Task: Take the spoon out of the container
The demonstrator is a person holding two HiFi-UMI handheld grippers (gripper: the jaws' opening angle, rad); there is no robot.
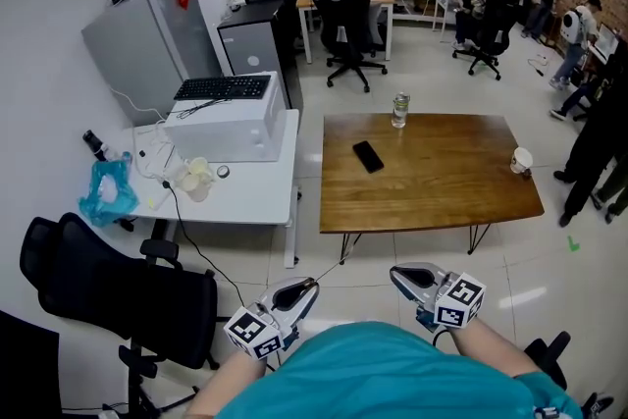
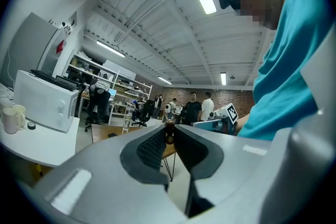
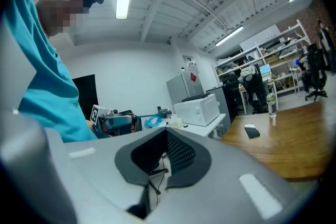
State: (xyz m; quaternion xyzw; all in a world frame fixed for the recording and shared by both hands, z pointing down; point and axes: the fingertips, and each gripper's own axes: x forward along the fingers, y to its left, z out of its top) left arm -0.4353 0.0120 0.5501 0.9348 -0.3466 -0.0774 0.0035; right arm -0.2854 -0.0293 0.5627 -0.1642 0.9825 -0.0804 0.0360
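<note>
Head view: the person stands back from the wooden counter [image 1: 432, 182], holding both grippers close to the torso above the floor.

Left gripper [image 1: 306, 286]: fingers nearly together, pinching a thin dark item at their tips, taken to be the spoon [image 1: 330, 269]. In the head view it sticks out from the fingertips as a slim line towards the near edge of the wooden counter. In the left gripper view only a small brown end shows, clamped between the two pads. The spoon is in the air and touches neither counter.

Right gripper [image 1: 397, 272]: fingers pressed together at the tips, with nothing between them.

On the wooden counter:
- a dark phone [image 1: 368, 156] near the middle
- a clear bottle [image 1: 399, 110] upright at the far edge
- a white cup [image 1: 521, 159] at the right edge

All three lie well apart from the spoon. Which vessel is the container cannot be told.

To the left, a white counter [image 1: 245, 201] carries a white box [image 1: 231, 128] with a keyboard [image 1: 223, 87] on top. A black office chair [image 1: 118, 289] stands near the left gripper.
</note>
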